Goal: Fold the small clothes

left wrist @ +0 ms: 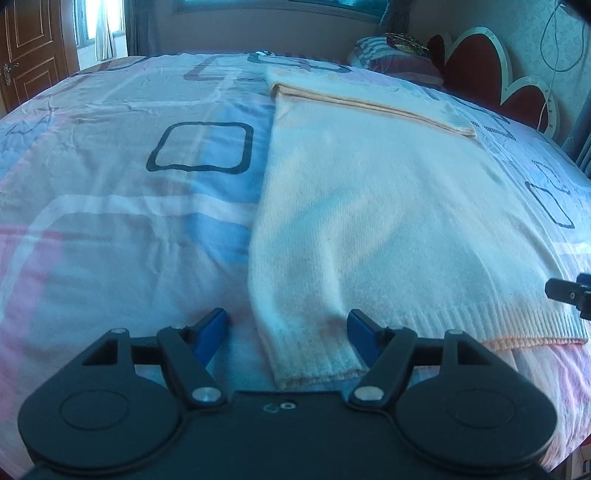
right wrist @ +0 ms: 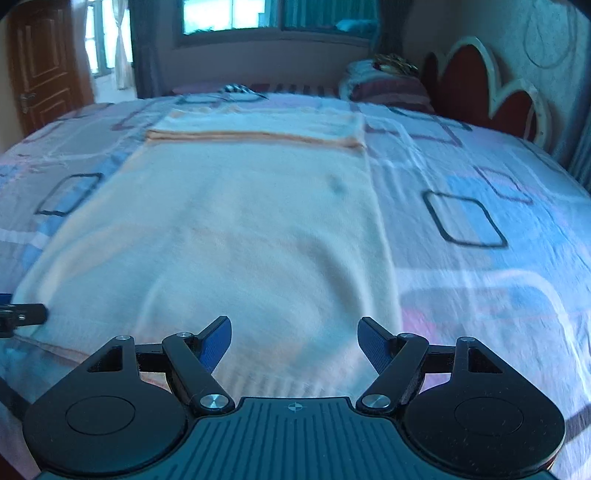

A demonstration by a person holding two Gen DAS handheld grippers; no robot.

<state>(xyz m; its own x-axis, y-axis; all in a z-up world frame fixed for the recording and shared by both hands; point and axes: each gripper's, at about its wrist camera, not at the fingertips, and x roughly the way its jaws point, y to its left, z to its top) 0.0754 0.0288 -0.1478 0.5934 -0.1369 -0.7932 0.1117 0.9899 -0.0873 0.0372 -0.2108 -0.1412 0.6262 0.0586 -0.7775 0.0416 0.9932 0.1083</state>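
A cream knit sweater point(left wrist: 369, 206) lies flat on the bed, its far end folded over into a band with a peach edge point(left wrist: 369, 103). One sleeve is folded over the body, and its ribbed cuff point(left wrist: 314, 358) reaches down between my left gripper's blue pads. My left gripper point(left wrist: 286, 326) stands open over that cuff, the pads clear of the cloth. In the right wrist view the same sweater point(right wrist: 229, 229) fills the middle, and my right gripper point(right wrist: 294, 338) is open above its near ribbed hem with nothing pinched. The other gripper's tip shows at each view's edge point(left wrist: 569, 293) point(right wrist: 22, 315).
The bed carries a pastel sheet with dark square outlines point(left wrist: 201, 147) point(right wrist: 463, 218). Pillows point(left wrist: 391, 59) and a red scalloped headboard point(left wrist: 476, 62) stand at the far right. A wooden door point(left wrist: 26, 55) is at the far left, a window point(right wrist: 229, 14) behind the bed.
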